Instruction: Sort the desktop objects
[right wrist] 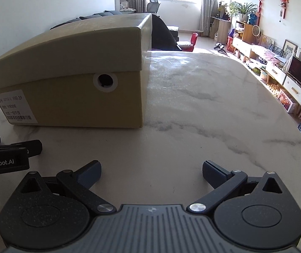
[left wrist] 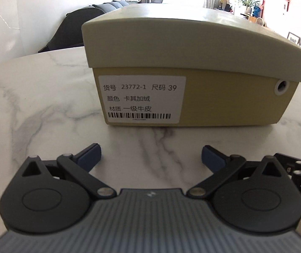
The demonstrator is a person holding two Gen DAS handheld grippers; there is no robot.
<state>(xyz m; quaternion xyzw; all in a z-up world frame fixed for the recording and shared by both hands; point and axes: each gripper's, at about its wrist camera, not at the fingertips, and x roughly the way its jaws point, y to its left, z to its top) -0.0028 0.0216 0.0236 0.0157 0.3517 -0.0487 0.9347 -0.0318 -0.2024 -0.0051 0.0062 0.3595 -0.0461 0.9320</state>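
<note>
Facing the lidded shoebox point(left wrist: 192, 63) on the marble tabletop point(left wrist: 45, 105), both the left tongs point(left wrist: 151, 158) and right tongs point(right wrist: 151, 172) gape wide, empty; sorting looks unstarted, and next probably means lifting its lid.

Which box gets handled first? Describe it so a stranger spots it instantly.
On the white marble-patterned table stands one closed cardboard shoebox with a pale greenish lid and tan base. Its near end carries a white printed label with a barcode and a white-ringed round hole, directly ahead of the open left gripper.
</note>
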